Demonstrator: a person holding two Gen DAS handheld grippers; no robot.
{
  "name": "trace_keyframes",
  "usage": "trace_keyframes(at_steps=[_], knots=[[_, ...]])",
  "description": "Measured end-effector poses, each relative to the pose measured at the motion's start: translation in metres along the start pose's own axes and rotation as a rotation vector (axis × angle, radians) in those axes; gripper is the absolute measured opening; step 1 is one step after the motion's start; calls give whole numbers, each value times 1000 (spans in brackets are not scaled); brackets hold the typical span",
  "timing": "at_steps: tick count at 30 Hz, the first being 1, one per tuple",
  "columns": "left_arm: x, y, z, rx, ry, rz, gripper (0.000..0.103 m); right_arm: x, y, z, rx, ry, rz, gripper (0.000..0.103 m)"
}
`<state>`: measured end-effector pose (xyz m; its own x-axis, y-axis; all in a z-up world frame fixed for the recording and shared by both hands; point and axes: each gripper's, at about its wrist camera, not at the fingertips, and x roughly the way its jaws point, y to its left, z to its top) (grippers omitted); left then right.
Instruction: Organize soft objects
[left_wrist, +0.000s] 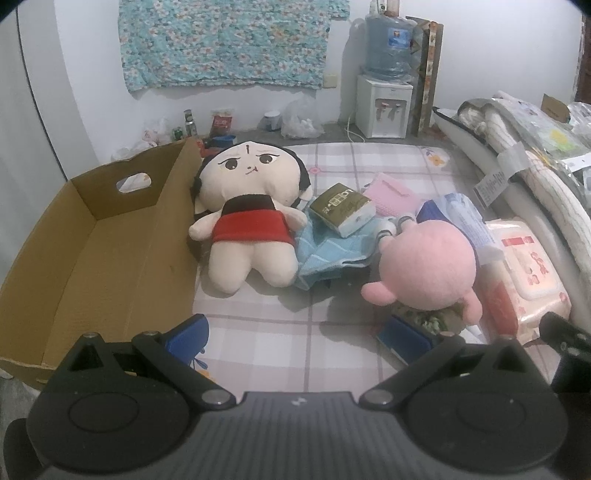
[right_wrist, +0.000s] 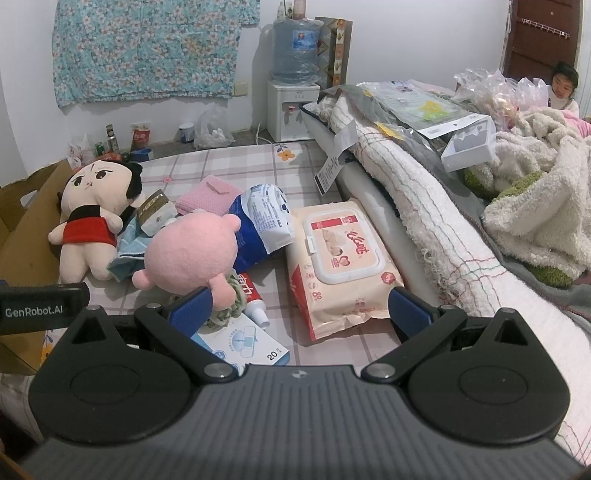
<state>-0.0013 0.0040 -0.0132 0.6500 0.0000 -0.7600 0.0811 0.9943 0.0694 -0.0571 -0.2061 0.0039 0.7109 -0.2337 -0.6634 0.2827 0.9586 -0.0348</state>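
A plush doll in a red skirt (left_wrist: 251, 206) lies face up on the checked bed sheet (left_wrist: 277, 332), right beside an empty cardboard box (left_wrist: 110, 240). A pink plush (left_wrist: 428, 266) lies face down to the right, partly over a blue towel (left_wrist: 325, 254). A green tissue pack (left_wrist: 341, 208) rests on the towel. My left gripper (left_wrist: 295, 338) is open, low over bare sheet in front of the toys. My right gripper (right_wrist: 300, 310) is open too. Its left fingertip (right_wrist: 192, 310) is near the pink plush (right_wrist: 192, 251), and a wet-wipes pack (right_wrist: 340, 258) lies ahead.
A toothpaste tube (right_wrist: 253, 299) and a small white-blue carton (right_wrist: 240, 343) lie under the right gripper. A rolled quilt (right_wrist: 424, 221) and blankets bound the right side. A water dispenser (right_wrist: 291, 110) stands at the wall. A person (right_wrist: 563, 88) sits far right.
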Motion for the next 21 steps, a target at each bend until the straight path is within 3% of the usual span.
trace_keyframes(at_steps=[21], knots=[[-3, 3, -1, 0, -5, -4, 103, 3, 7, -2, -15, 16, 7, 102]])
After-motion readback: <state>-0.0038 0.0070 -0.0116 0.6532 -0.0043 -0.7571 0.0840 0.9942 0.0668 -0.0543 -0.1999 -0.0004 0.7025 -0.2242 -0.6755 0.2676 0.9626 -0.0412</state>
